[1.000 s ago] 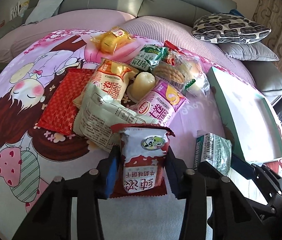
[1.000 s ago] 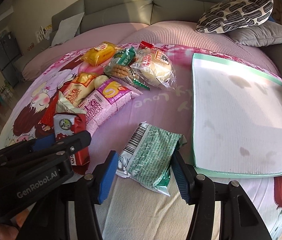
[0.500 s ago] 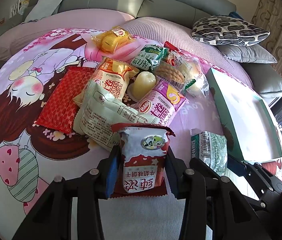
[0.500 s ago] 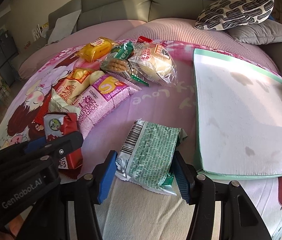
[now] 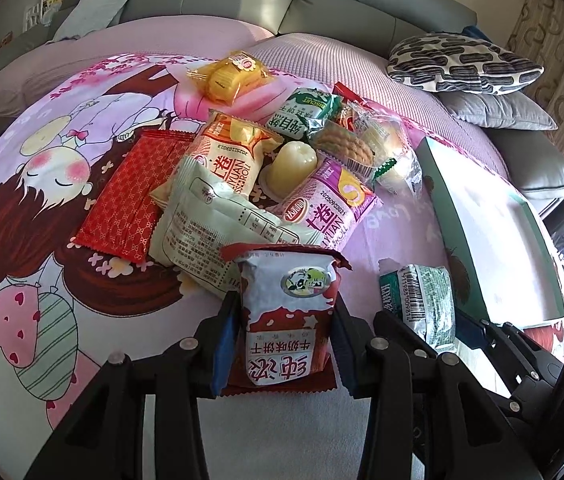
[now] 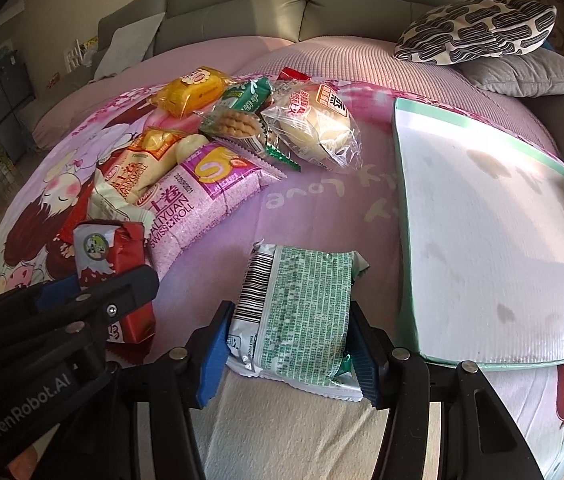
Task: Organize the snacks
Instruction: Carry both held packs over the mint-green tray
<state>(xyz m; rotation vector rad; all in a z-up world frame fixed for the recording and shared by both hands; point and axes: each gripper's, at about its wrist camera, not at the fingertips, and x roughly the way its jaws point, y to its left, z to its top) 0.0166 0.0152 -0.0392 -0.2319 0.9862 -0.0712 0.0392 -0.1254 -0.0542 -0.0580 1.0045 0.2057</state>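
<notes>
Squeezing soft packets risked slippage: the left tool (image 5: 283,334) was closed on the red-and-white packet (image 5: 287,312), the right tool (image 6: 291,348) on the green packet (image 6: 301,312), beside the tray (image 6: 401,240).

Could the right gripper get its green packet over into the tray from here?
Probably yes. The right gripper is shut on the green biscuit packet, and the green-rimmed tray lies just to its right, with nothing between them.

In the right wrist view, the snack pile (image 6: 210,148) fills the upper left, the tray (image 6: 493,240) lies right, and the biscuit pack (image 6: 301,312) sits lower centre, seemingly just beside the tray.
</notes>
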